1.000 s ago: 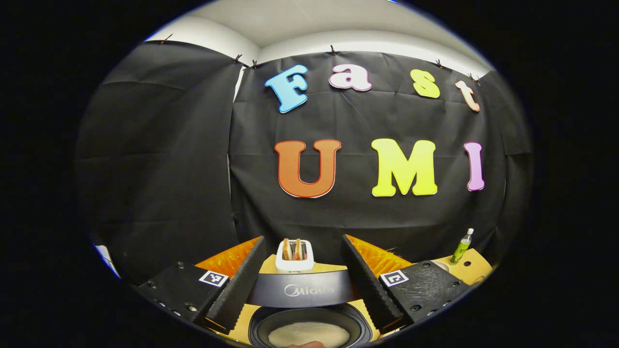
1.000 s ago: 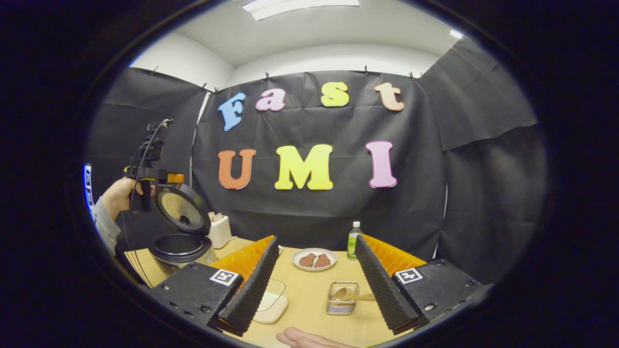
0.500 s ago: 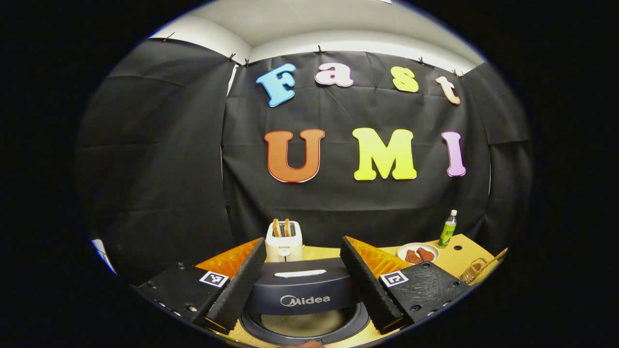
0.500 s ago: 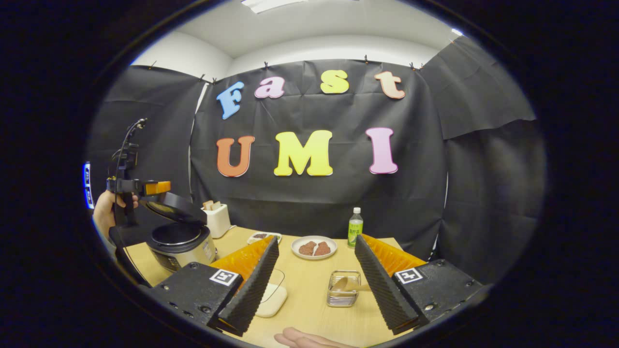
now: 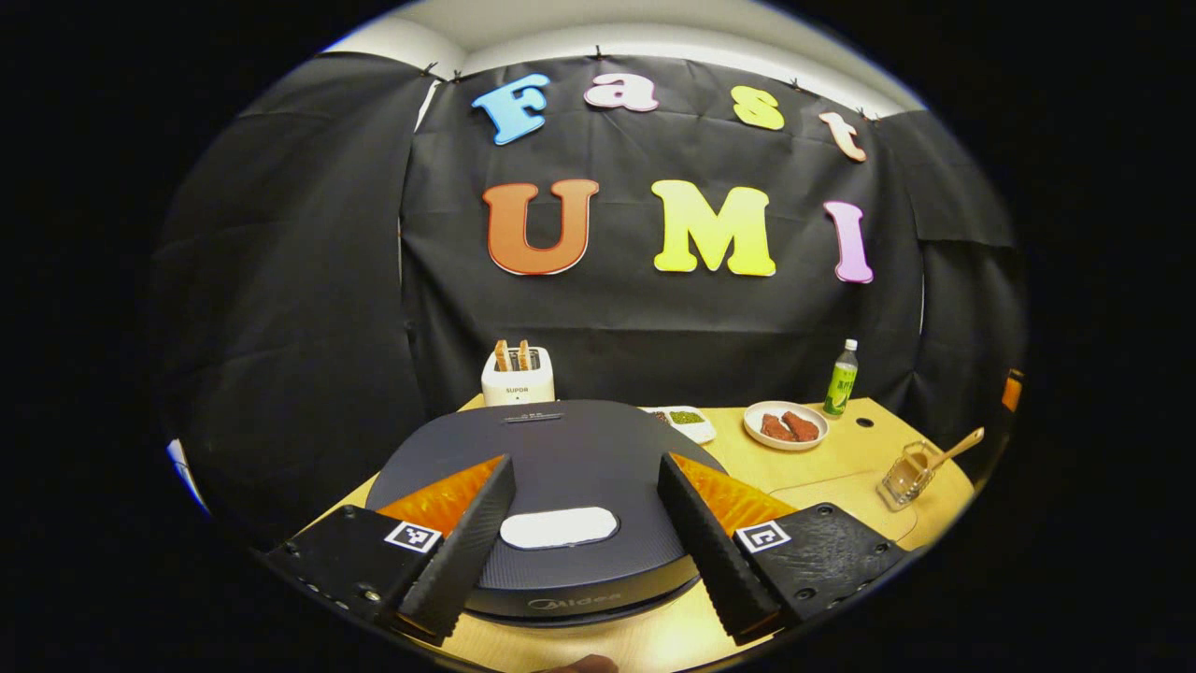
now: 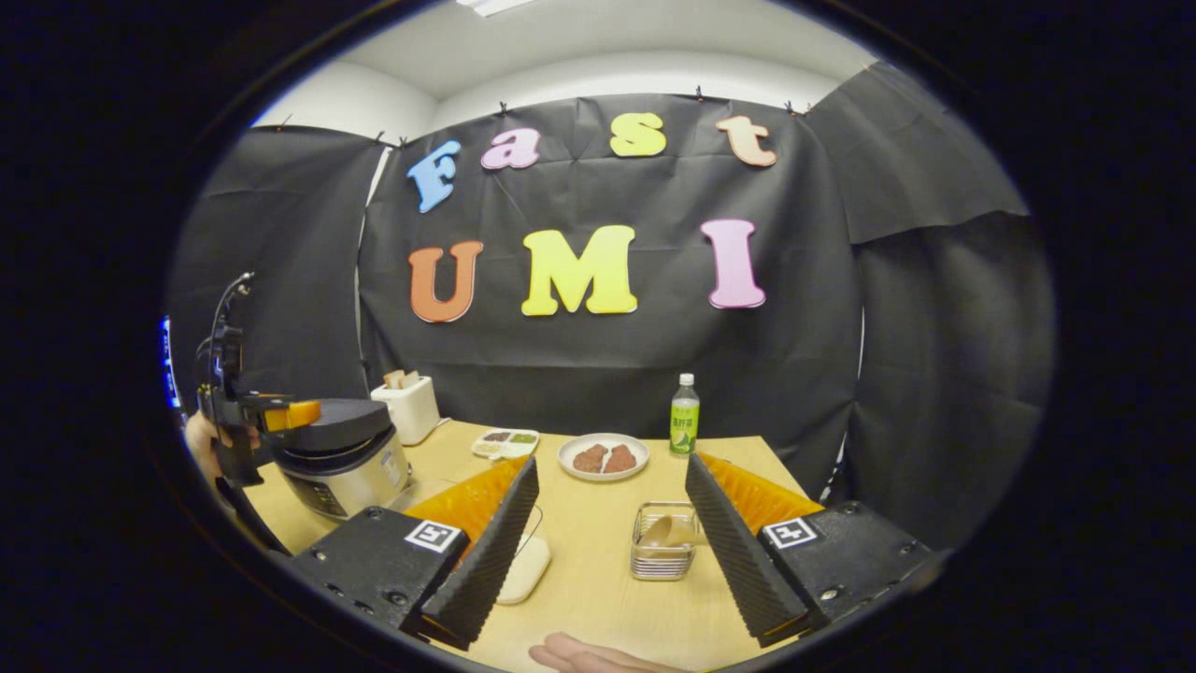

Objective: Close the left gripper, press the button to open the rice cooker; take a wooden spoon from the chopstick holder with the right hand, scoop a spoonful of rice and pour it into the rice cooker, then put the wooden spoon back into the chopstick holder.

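Note:
The dark rice cooker (image 5: 561,449) stands with its lid down, a white oval button (image 5: 558,527) on the lid's near part. My left gripper (image 5: 585,460) is open just above the lid, one finger on each side of the button. The right gripper view has the cooker (image 6: 346,463) at the left, with the left gripper (image 6: 280,414) resting at the lid's edge in a hand. My right gripper (image 6: 612,462) hangs open over the table with nothing in it. Ahead of it stands the wire chopstick holder (image 6: 662,553) with the wooden spoon (image 6: 665,533) inside. A white rice container (image 6: 523,568) lies partly behind its left finger.
A toaster (image 5: 517,376) with bread stands behind the cooker. A small divided dish (image 5: 687,419), a plate of meat (image 5: 785,425) and a green bottle (image 5: 841,378) line the back of the wooden table (image 6: 598,608). A hand (image 6: 579,654) lies at the near edge.
The cooker lid swung down from upright to shut, and my left gripper came down with it. The right gripper stayed open and barely shifted.

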The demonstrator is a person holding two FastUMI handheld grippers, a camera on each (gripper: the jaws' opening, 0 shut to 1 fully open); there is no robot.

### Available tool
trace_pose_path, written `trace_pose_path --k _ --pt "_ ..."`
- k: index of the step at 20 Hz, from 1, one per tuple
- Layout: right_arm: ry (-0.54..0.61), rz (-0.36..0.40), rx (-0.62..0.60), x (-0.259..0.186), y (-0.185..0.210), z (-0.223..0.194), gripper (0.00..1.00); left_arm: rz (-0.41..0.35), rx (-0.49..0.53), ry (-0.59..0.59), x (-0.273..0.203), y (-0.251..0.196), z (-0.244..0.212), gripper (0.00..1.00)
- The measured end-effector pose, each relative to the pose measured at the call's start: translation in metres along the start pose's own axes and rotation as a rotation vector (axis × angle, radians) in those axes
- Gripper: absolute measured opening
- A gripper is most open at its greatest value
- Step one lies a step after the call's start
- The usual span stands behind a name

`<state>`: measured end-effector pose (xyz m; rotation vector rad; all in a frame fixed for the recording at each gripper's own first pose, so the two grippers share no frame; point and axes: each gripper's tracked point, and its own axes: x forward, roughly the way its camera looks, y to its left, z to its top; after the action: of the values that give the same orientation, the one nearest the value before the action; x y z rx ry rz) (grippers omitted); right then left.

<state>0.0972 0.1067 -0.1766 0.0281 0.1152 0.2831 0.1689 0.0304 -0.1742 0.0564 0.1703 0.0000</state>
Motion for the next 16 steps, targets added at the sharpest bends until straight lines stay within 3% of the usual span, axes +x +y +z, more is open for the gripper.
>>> trace_pose_path --k 5,6,7,9,13,14,16 --pt "0.037 0.016 -0.025 0.007 0.007 -0.018 1.00 -0.008 0.013 -0.127 -0.003 0.002 -0.009 0.99" --pt "0.036 0.018 -0.028 0.007 0.008 -0.019 0.92 -0.006 -0.001 -0.136 -0.004 0.003 -0.011 0.99" --pt "0.032 0.021 -0.030 0.008 0.011 -0.019 1.00 0.000 -0.006 -0.148 -0.005 0.003 -0.013 0.99" --pt "0.038 0.025 -0.027 0.011 0.016 -0.023 1.00 0.028 0.000 -0.170 -0.007 0.003 -0.012 0.99" --pt "0.061 0.076 -0.041 0.013 0.034 -0.032 1.00 0.079 -0.014 -0.160 -0.013 0.005 -0.015 0.99" --pt "0.052 0.074 -0.061 0.014 0.035 -0.031 0.92 0.082 -0.021 -0.156 -0.014 0.004 -0.016 0.99" --pt "0.046 0.072 -0.085 0.014 0.038 -0.034 0.92 0.092 -0.032 -0.139 -0.015 0.003 -0.018 1.00"
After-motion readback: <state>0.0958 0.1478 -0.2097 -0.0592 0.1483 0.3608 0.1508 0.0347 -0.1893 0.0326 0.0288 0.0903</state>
